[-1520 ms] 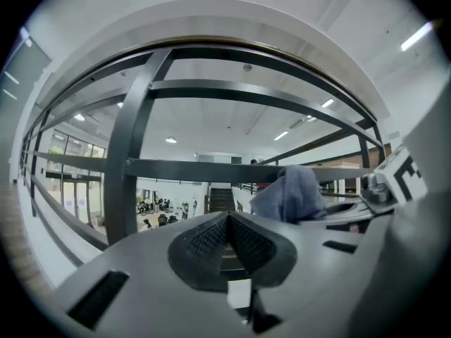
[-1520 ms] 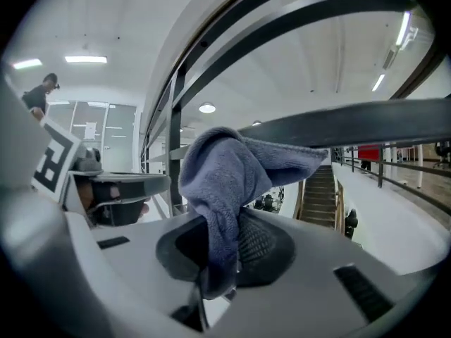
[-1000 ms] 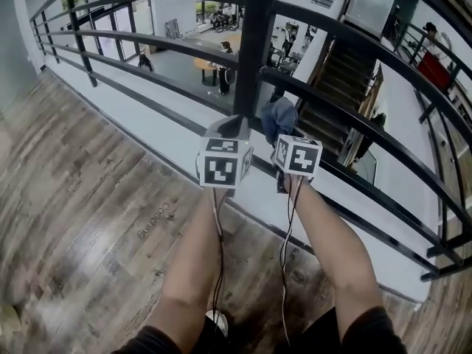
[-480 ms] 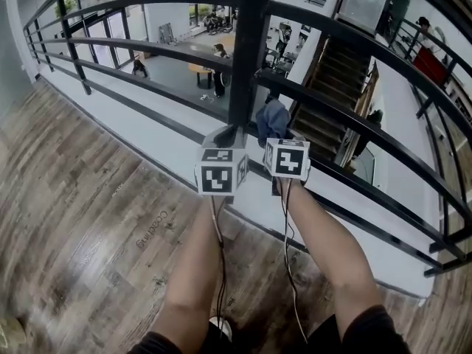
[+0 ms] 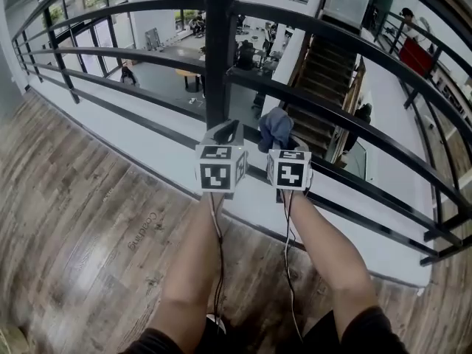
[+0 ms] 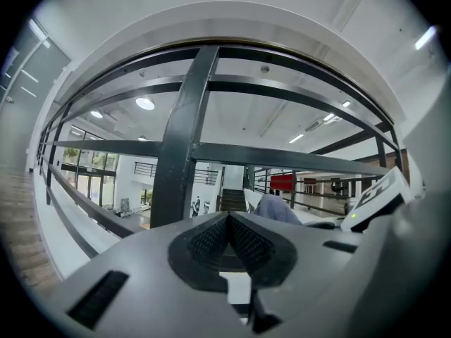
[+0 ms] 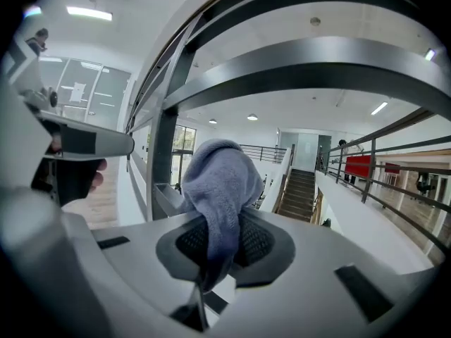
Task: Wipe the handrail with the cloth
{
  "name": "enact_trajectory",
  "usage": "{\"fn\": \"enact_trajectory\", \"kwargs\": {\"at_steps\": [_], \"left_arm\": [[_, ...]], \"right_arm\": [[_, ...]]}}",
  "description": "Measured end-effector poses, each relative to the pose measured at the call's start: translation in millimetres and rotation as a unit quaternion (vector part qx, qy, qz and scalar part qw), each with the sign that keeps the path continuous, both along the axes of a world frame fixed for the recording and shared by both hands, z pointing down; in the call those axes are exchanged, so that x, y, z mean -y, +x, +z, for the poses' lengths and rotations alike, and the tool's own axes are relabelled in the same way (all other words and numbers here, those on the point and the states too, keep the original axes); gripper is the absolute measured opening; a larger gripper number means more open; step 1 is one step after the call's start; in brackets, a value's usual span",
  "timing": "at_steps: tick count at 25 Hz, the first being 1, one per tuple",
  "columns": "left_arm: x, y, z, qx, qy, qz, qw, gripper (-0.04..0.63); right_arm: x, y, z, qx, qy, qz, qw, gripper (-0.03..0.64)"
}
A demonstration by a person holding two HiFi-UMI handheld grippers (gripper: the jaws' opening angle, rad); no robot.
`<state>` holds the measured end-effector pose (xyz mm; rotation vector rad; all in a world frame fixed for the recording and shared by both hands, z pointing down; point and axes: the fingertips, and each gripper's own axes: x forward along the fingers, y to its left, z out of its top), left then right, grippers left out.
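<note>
R gripper (image 7: 215,243) fwd, cloth (image 7: 220,174) near handrail (image 7: 317,65)

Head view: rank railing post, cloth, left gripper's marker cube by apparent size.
1. railing post, largest by far.
2. marker cube of the left gripper.
3. cloth, slightly smaller; the cube sits nearer the camera, so 2 versus 3 is unsure.

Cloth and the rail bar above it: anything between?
Nothing: the right gripper view shows only open air between the cloth, clamped in the right gripper's jaws, and the rail bar.
</note>
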<state>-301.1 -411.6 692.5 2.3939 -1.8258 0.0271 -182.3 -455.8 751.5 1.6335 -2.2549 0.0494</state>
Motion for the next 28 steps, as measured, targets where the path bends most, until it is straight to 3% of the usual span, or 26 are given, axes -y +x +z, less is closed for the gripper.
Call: {"fn": "enact_trajectory", "kwargs": {"at_steps": [16,22,28], "left_arm": [[-5.0,144.2,6.7,0.035,-0.005,0.104,0.9940,0.003],[-9.9,192.7,3.9,0.029,-0.001,0.134,0.9905,0.003],[-22.9,261.3,16.7,0.024,-0.016,0.192,0.9809,0.003]], "right_arm": [[-43.5,157.3,1.7,-0.041,0.021,0.073,0.996,0.058],[-59.1,215.9,2.6,-0.073,0.030,0.096,0.992,0.057],[-74.9,278.6,4.2,-0.079,0.025,0.122,0.989,0.057]]}}
